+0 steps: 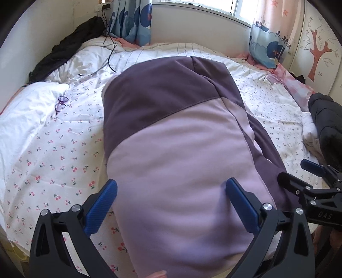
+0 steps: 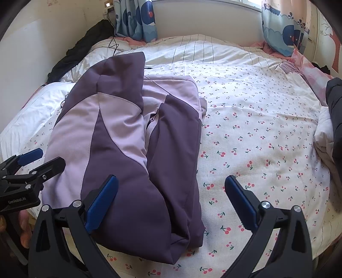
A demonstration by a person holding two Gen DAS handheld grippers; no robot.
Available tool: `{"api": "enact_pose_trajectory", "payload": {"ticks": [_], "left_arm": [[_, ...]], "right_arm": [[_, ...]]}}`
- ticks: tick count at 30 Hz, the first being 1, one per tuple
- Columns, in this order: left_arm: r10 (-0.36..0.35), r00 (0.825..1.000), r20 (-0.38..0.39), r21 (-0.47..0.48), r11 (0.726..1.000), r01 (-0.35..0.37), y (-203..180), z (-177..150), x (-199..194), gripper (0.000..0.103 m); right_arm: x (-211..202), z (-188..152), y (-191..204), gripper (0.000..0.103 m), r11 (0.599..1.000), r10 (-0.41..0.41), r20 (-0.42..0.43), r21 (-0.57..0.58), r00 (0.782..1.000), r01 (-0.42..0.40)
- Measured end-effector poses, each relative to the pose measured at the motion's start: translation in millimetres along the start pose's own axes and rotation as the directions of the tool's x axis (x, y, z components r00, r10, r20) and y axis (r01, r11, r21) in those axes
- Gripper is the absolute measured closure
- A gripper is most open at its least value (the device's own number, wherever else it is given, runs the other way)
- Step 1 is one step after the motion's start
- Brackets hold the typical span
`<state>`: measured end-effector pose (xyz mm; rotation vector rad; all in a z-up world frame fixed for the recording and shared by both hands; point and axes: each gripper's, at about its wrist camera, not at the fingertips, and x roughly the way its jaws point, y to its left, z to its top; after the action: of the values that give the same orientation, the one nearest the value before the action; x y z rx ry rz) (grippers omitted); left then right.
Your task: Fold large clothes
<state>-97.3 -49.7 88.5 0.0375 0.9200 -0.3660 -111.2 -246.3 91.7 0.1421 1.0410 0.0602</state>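
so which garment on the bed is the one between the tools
The two-tone purple jacket, folded lengthwise mid-bed under both open tools. The black garment lies by the far wall; the dark one sits at the right edge.

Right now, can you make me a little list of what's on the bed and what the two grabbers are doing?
place: bed with cherry-print sheet
main thing: purple jacket, two shades, folded lengthwise, lying flat
left gripper: open, over the jacket's light part, holding nothing
right gripper: open, over the jacket's near right edge, holding nothing
also on bed: purple glasses, black cable, dark coat at the right edge
far side: whale-print curtains
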Motion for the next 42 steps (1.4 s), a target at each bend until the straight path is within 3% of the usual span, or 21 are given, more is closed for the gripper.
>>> {"api": "enact_pose_trajectory", "payload": {"ticks": [21,42], "left_arm": [[0.055,0.998,-0.002,-0.011,0.998,-0.055,0.7,0.8,-4.9,0.006],[0.055,0.998,-0.010,-0.022,0.998,-0.055,1.4,2.5,-6.2,0.006]], "right_arm": [[0.6,-1.3,-0.8,0.006,1.000,0.008,-0.004,0.008,1.000,-0.008],[3.3,-1.5,-3.7,0.006,1.000,0.025,-0.009,0.014,1.000,-0.025]]}}
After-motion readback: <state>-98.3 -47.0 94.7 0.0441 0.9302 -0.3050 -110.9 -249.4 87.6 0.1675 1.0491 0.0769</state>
